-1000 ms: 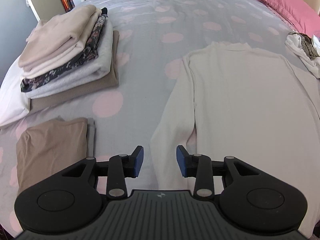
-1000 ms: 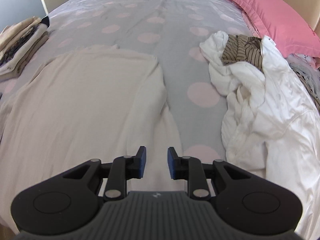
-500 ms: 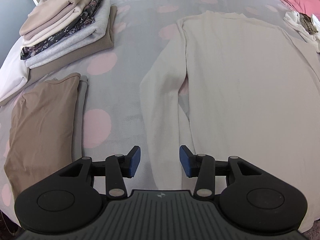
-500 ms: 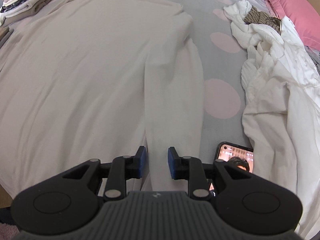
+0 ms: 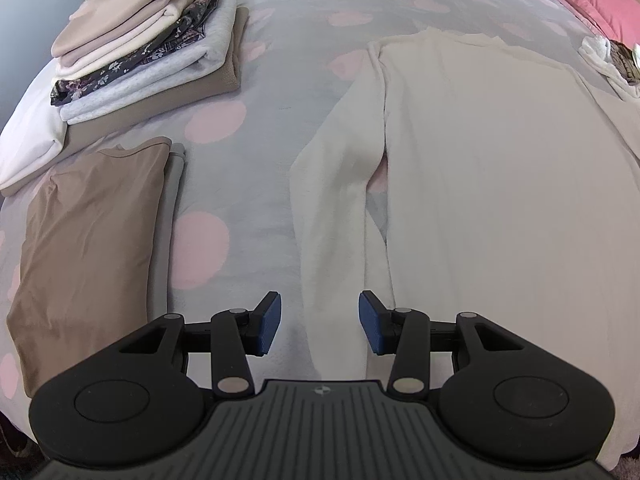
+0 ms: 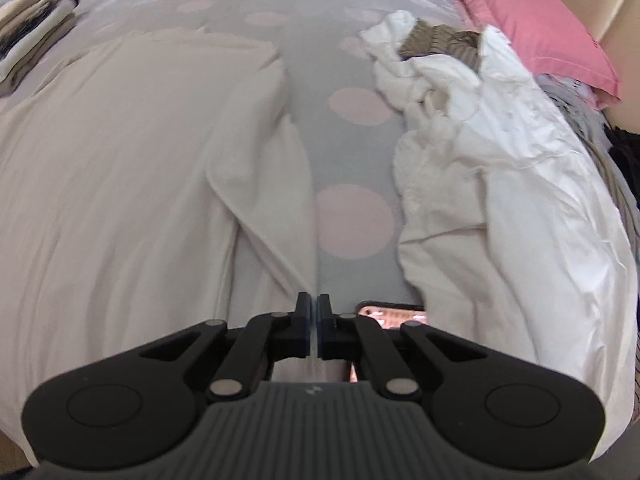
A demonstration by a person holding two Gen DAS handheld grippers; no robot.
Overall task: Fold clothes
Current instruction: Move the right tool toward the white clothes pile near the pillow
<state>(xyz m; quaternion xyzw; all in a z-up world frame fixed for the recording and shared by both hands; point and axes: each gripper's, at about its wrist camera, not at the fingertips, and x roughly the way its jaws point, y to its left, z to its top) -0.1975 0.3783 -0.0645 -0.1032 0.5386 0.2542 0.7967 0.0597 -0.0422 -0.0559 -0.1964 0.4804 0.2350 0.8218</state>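
Observation:
A cream long-sleeved sweater (image 5: 480, 160) lies flat on the grey bedspread with pink dots (image 5: 248, 152), neck toward the far side. My left gripper (image 5: 320, 326) hovers open over the lower end of its left sleeve (image 5: 332, 220), and the sleeve runs between the blue pads without touching them. In the right wrist view the same sweater (image 6: 120, 160) fills the left half. My right gripper (image 6: 314, 308) is shut on the end of the right sleeve (image 6: 264, 184), which creases and narrows into the jaws.
A stack of folded clothes (image 5: 152, 52) and a folded brown garment (image 5: 88, 240) lie on the left of the bed. On the right are a crumpled white pile (image 6: 500, 160), a phone (image 6: 388, 314) by the right gripper, and a pink pillow (image 6: 520, 12).
The right gripper's jaws have closed on the end of the right sleeve, and the sleeve now shows a pulled crease. The left gripper has slid down the left sleeve, still open.

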